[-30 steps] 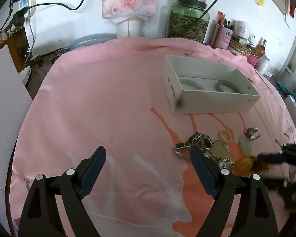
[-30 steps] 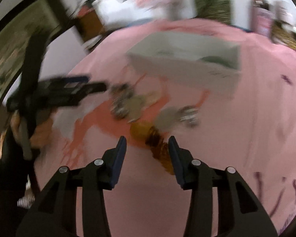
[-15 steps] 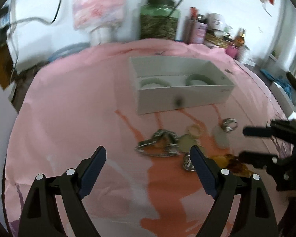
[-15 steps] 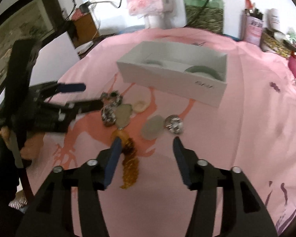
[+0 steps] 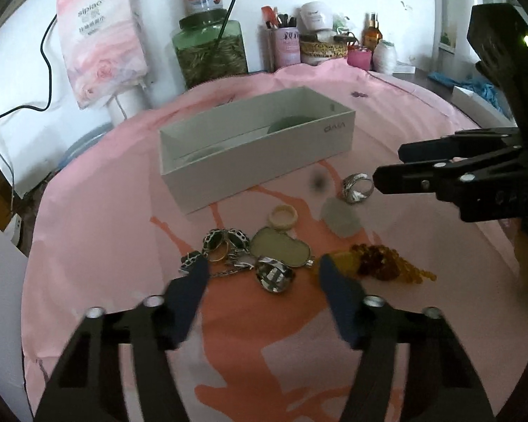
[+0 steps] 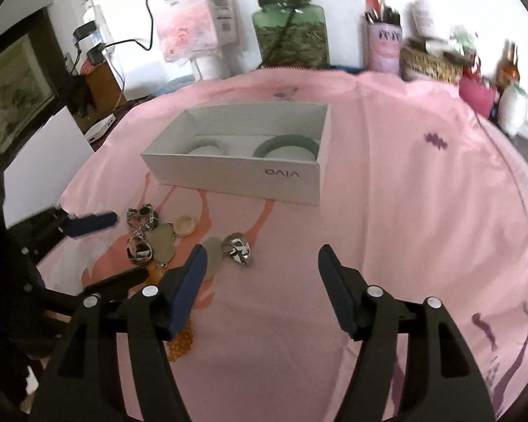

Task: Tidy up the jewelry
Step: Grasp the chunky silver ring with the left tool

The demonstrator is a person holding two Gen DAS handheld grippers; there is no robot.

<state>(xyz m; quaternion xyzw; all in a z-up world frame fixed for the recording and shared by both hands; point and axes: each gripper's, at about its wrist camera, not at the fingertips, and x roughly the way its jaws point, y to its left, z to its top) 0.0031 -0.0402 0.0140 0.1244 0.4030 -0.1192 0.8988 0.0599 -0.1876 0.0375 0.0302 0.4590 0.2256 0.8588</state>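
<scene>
Left gripper (image 5: 260,272) wide open, holding nothing, low over silver ring (image 5: 274,274) in jewelry cluster, right gripper (image 6: 260,255) also spread and empty — second silver ring (image 6: 237,248) at its 11 o'clock, white box (image 6: 243,179) at 12 o'clock with two jade bangles (image 6: 287,144) inside, pink cloth (image 6: 404,193) underneath.

Two matching handheld grippers are showing: the left gripper (image 5: 260,274) and the right gripper (image 6: 260,258), each wearing matte black plastic arms dotted with round silver screws. Dark blue pads are lining the inner faces of the fingers (image 6: 190,281).
</scene>
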